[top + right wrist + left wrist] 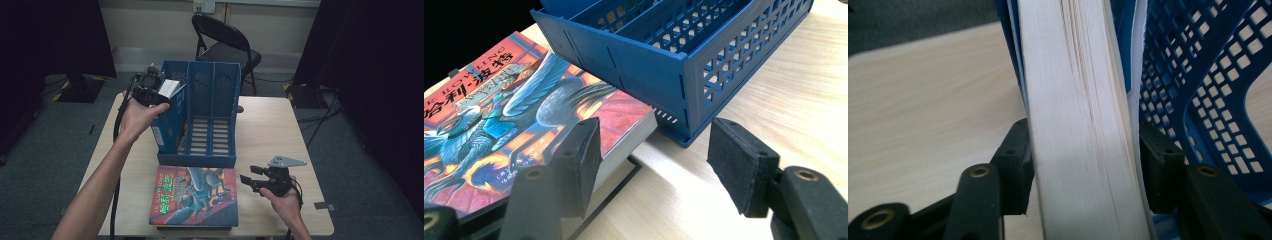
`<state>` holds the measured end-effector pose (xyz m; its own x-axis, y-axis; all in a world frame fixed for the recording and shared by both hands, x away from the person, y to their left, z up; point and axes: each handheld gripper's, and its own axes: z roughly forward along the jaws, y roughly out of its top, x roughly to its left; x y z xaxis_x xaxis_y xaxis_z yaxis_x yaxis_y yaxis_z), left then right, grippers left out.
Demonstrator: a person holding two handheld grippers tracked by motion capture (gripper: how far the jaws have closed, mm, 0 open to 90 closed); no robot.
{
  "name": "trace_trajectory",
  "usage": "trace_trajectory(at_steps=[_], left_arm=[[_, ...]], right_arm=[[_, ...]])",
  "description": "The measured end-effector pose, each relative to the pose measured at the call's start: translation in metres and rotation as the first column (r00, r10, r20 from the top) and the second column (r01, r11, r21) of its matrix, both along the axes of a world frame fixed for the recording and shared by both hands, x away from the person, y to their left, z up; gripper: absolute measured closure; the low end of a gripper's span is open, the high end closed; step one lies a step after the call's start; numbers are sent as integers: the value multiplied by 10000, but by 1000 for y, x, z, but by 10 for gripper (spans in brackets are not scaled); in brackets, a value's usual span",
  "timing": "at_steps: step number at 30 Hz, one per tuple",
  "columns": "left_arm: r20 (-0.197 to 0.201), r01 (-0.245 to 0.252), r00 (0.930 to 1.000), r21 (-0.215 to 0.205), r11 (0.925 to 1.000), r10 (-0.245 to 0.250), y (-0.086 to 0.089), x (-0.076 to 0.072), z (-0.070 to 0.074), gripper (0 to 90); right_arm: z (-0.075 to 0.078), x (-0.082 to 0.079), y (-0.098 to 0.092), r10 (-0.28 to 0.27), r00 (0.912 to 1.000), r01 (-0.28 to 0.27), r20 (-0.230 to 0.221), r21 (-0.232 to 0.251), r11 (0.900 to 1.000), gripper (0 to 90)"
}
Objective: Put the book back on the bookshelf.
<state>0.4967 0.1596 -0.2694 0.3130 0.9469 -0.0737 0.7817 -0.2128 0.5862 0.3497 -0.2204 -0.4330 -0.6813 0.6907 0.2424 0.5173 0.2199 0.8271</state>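
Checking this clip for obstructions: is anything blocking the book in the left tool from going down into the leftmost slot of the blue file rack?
Nothing visible does. The left tool grips the book by its page edge at the file rack, in its leftmost slot. The right tool is open, well away beside the stacked books.

On the table the left gripper holds a white-edged book at the blue file rack's leftmost slot; the right gripper hovers open beside a colourful book lying flat; a folding chair stands behind.
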Motion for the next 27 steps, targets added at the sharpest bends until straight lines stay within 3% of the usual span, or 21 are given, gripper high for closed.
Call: trace_trajectory(at_steps=[2,6,10,13,16,18,19,20,21,25,27], left_arm=[[-485,-136,9987,80,9999,140,-2,8,-1,473],[-819,-147,9965,94,9998,155,-3,14,-2,497],[-1546,-121,9878,359,9993,176,-4,23,-5,506],[-1782,-83,9838,691,9976,206,-6,26,-6,517],[-1882,-73,9819,761,9971,215,-7,28,-5,548],[-2300,-191,9724,855,9962,383,-7,33,-5,546],[-2300,-191,9724,855,9962,383,-7,33,-5,545],[-2588,-193,9650,909,9957,423,-9,35,-6,544],[-2588,-193,9650,909,9957,423,-9,35,-6,544],[-3328,-298,9411,954,9950,601,-10,42,-15,547],[-3331,-418,9403,931,9948,706,-11,43,-15,552]], right_arm=[[0,0,0,1,10000,-1,-7,2,10000,379],[0,0,-2,0,10000,0,2,22,10000,379],[0,0,-3,-46,10000,46,-23,36,10000,379],[0,0,-3,-35,10000,35,-16,45,10000,378],[0,0,-3,-32,10000,32,-16,56,10000,379],[0,0,-3,-30,10000,30,-19,64,10000,379],[0,0,-3,-30,10000,30,-19,64,10000,379],[0,0,-3,-25,10000,25,-18,73,10000,379],[0,0,-3,-25,10000,25,-18,73,10000,379],[-1,1,-4,-98,9999,98,-43,72,9999,374],[0,1,-4,-124,9999,124,-21,75,9999,375]])
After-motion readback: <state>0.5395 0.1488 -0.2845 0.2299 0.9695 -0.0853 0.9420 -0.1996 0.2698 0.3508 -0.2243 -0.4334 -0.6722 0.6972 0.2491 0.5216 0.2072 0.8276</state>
